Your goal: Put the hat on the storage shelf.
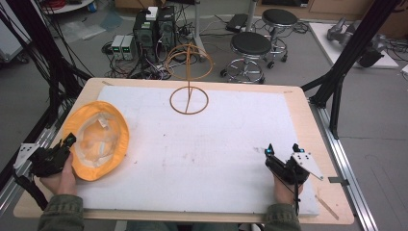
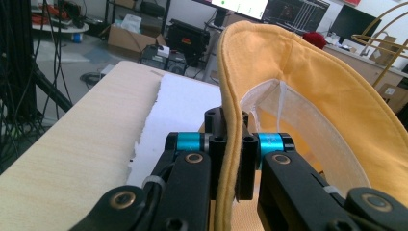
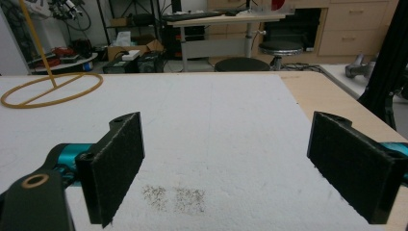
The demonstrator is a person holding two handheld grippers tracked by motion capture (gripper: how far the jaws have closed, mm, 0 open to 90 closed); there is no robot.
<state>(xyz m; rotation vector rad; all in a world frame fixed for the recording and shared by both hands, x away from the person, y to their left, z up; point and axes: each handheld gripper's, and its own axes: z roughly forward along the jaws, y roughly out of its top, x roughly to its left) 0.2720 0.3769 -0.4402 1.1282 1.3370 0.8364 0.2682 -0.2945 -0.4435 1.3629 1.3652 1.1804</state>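
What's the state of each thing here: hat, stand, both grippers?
Hat: upside down at the table's left edge, brim pinched.
Left gripper: shut on the hat's brim.
Right gripper: open, nothing between the pads, over the white mat.
Wire stand: upright at the far middle of the mat, nothing on it.

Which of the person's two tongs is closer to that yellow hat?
Left. The left tongs are clamped on the yellow hat's brim at the table's left edge; the right tongs sit open, far across the white mat.
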